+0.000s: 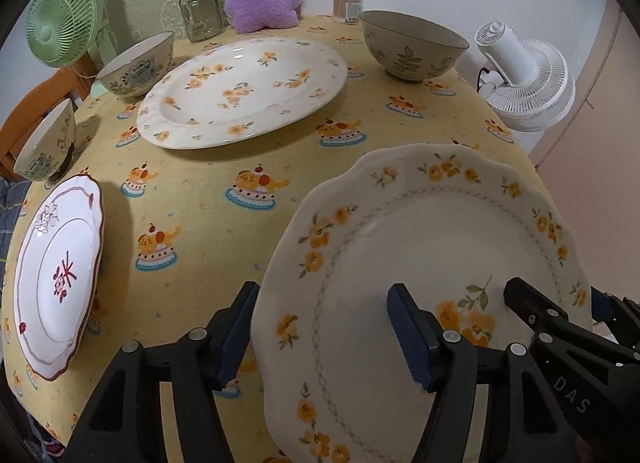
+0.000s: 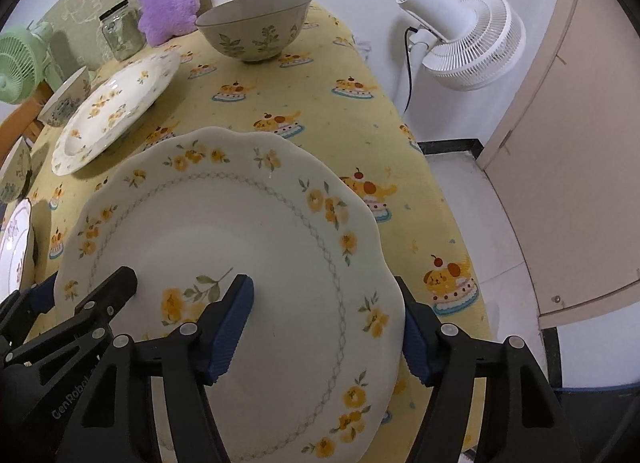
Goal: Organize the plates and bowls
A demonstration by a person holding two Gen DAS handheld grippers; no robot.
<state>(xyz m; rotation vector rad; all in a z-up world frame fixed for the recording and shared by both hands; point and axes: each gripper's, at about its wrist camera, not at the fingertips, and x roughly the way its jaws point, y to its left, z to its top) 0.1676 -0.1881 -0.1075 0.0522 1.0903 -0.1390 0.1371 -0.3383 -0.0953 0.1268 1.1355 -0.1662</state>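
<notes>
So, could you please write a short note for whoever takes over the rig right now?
Left tongs: open, straddling the left rim of the scalloped plate, one finger over it, one outside.
Right tongs: open, straddling the same plate's right rim.
Whether the plate is lifted or resting on the tablecloth is unclear.
Elsewhere: big floral plate mid-table, small pink-rimmed plate at the left edge, two patterned bowls on the left, leaf bowl at the far right.
Done: nothing stacked.
Left: stack the plates, gather the bowls.
</notes>
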